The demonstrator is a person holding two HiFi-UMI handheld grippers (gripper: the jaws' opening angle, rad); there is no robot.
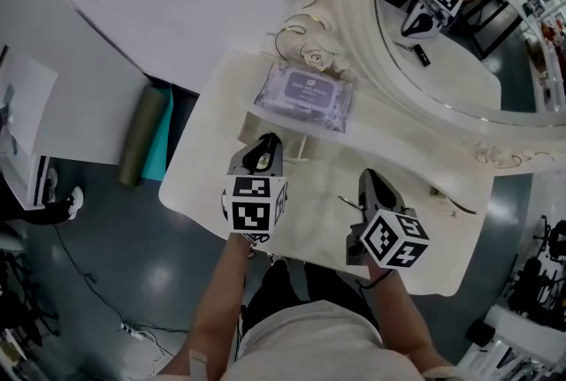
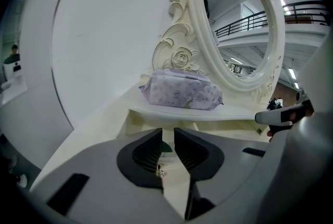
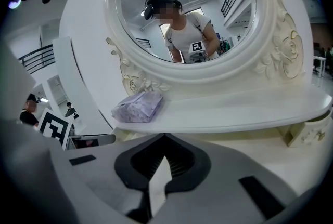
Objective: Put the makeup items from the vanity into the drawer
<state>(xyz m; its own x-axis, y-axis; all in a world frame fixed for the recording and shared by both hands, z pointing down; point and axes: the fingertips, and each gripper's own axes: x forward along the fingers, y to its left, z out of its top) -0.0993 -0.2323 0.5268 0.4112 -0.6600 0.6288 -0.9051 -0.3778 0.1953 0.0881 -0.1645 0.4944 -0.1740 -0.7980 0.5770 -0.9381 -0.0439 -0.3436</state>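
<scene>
Left gripper: jaws are standing a bit apart, just a narrow gap, and the pads aren't pressing on anything. It's pointing down at the vanity top, right in front of the raised shelf.
Stuff at the left jaws: a tiny gold-coloured bit is sitting right by the left pad's lower edge, and something dark green is peeking through the gap further out. Honestly can't tell what either one is.
Right gripper: jaw tips are meeting, so it's closed with nothing in it. It's hanging over the bare vanity top, off to the right of the other one and apart from it.
Wipes pack: the lilac soft packet is lying flat on the raised shelf, snug against the carved roses at the foot of the mirror frame. Neither gripper is touching it; the left one is the nearer of the two.
Thin dark stick: lying on the vanity top towards its right end, well away from both grippers. Too small to say what it is.
Drawer: not managing to make it out clearly in any view.
Mirror: showing the person's torso and one marker cube.
Floor: an olive rolled-up mat is lying left of the vanity.
</scene>
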